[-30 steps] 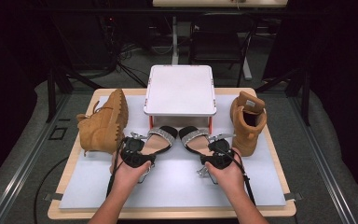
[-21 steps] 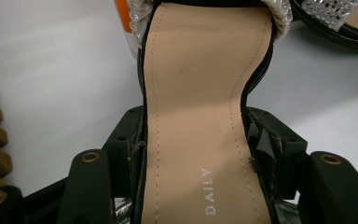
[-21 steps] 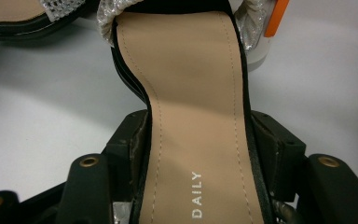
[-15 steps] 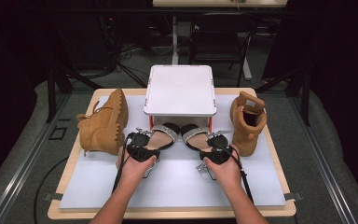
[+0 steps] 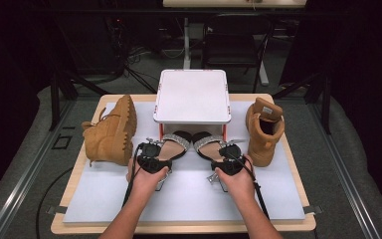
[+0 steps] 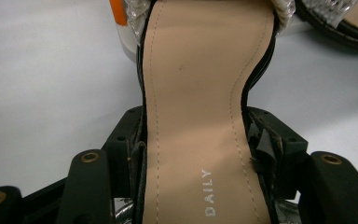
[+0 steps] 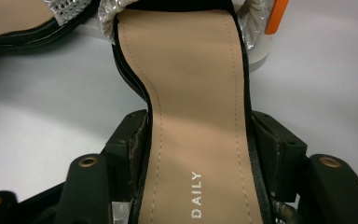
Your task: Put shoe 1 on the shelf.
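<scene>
White matting [image 5: 104,194] covers the wooden table at frame centre, a white box [image 5: 192,95] at its top. Left gripper [image 5: 152,160] clamps the heel end of the left sandal [image 6: 200,116]; right gripper [image 5: 230,163] likewise clamps the right sandal [image 7: 196,116], toes tucked under the box. Tan boots [image 5: 110,132] flank them.

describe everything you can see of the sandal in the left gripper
The left sandal has a tan, stitched insole printed DAILY, black edging and a glittery silver toe strap. It lies on the white mat, toe pointing toward the raised white platform, beside its twin. The left gripper is shut on its heel end, one black jaw pressing each side of the insole. The heel itself is hidden.
</scene>
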`<state>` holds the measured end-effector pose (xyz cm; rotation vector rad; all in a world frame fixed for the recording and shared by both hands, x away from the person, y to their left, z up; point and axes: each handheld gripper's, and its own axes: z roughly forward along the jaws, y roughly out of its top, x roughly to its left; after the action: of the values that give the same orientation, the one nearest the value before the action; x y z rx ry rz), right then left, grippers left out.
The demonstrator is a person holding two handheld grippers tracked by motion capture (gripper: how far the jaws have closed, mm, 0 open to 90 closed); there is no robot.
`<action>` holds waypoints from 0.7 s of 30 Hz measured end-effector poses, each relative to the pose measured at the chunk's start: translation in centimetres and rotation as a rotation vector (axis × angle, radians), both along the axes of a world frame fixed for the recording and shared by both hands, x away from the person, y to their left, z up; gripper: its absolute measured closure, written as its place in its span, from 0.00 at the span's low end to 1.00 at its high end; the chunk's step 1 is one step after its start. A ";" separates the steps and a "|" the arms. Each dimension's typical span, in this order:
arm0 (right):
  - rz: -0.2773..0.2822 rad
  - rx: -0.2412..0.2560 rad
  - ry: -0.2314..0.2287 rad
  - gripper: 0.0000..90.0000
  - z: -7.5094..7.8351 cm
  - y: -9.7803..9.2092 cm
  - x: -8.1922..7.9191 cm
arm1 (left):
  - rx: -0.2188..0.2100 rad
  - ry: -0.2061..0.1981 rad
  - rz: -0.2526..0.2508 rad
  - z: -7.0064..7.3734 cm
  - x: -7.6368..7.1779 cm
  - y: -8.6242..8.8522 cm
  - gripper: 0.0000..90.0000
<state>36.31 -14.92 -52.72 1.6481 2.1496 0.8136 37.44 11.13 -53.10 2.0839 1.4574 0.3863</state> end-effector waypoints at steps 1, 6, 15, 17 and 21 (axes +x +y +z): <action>0.003 -0.003 0.000 0.45 -0.1 0.0 -0.1 | -0.003 -0.004 0.002 0.0 -0.1 0.0 0.46; 0.010 0.003 -0.006 0.44 -0.2 0.0 -0.2 | -0.016 -0.007 -0.010 -0.1 -0.1 0.1 0.45; 0.015 0.023 -0.018 0.43 0.4 -0.3 -0.5 | -0.046 -0.018 -0.010 1.0 0.0 0.6 0.43; 0.018 0.025 -0.021 0.43 0.6 -0.5 -0.5 | -0.050 -0.020 -0.012 1.5 0.0 0.7 0.44; 0.025 0.030 -0.066 0.44 1.6 -0.6 -0.9 | -0.055 -0.035 -0.022 2.4 -0.3 1.2 0.44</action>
<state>35.44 -15.53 -51.16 1.5888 2.1274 0.8985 37.17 12.31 -50.66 2.0377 1.4084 0.3682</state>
